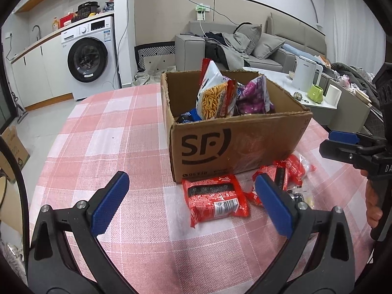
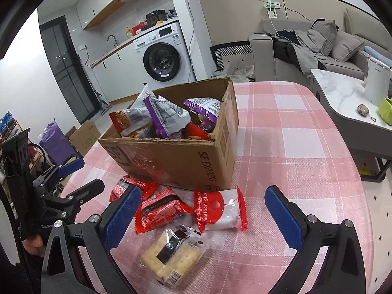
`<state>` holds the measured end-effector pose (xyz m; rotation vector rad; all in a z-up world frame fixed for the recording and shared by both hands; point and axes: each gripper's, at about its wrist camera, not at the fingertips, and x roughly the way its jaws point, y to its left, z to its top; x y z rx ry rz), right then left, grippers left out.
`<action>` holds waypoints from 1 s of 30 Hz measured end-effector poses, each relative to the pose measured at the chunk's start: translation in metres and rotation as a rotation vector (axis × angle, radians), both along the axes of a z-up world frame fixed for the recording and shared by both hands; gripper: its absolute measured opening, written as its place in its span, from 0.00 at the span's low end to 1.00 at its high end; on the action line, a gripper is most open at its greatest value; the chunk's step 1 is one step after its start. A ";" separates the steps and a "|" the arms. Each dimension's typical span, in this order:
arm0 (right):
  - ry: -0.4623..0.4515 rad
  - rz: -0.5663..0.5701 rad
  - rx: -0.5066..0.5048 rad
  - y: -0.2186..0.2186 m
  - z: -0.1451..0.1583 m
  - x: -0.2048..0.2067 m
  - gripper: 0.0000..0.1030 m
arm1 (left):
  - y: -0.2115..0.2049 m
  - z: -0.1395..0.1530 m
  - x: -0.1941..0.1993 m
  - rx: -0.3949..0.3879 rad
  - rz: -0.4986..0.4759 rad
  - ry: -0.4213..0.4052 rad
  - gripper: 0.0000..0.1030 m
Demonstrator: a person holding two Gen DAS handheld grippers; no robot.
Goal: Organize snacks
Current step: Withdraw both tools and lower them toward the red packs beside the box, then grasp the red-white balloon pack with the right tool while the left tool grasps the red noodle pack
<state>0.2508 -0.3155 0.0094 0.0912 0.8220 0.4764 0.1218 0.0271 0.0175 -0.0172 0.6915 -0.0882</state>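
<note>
We're inspecting a part-done sort. Cardboard box (image 2: pixel 176 152) is standing on the pink check tablecloth (image 1: pixel 117 127), already holding several upright bags, incl. a noodle-snack bag (image 1: pixel 213 93) and a purple bag (image 1: pixel 252 95). In our judgement the box is serving as the collection bin, w/ loose items queued at its near face for easy reach.

We're finding the remaining snacks on the cloth, just in front of the box: a red packet (image 1: pixel 215 201) nearest the left gripper (image 1: pixel 193 205), more red packets (image 2: pixel 159 208) beside it, a red-and-white gum pack (image 2: pixel 220 210) and a clear cracker pack (image 2: pixel 171 252) nearest the right gripper (image 2: pixel 203 220).

Both grippers are hovering w/ jaws spread wide, holding nothing. Left is lining up on the red packet; right is straddling the gum and cracker packs. Neither is touching anything yet.

Obstructions: packets are overlapping, so a clean single pick may be awkward, approx. speaking. Box contents are standing above the rim, leaving limited room. Side table w/ kettle (image 1: pixel 306 76) and green cup (image 1: pixel 316 93) is standing well apart, not interfering.
</note>
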 end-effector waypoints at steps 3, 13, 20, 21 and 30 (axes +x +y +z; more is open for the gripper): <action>0.015 -0.002 -0.025 0.001 -0.006 0.002 1.00 | -0.003 -0.005 0.003 0.010 -0.007 0.009 0.99; 0.072 -0.029 -0.094 0.000 -0.029 0.015 1.00 | -0.003 -0.022 0.014 0.009 0.001 0.048 0.99; 0.123 -0.043 -0.131 -0.001 -0.045 0.022 1.00 | -0.001 -0.036 0.026 0.002 -0.002 0.081 0.99; 0.128 -0.043 -0.133 -0.001 -0.048 0.023 1.00 | -0.001 -0.039 0.028 0.001 -0.004 0.087 0.99; 0.174 -0.033 -0.171 0.003 -0.067 0.031 1.00 | 0.002 -0.059 0.040 -0.013 -0.007 0.131 0.99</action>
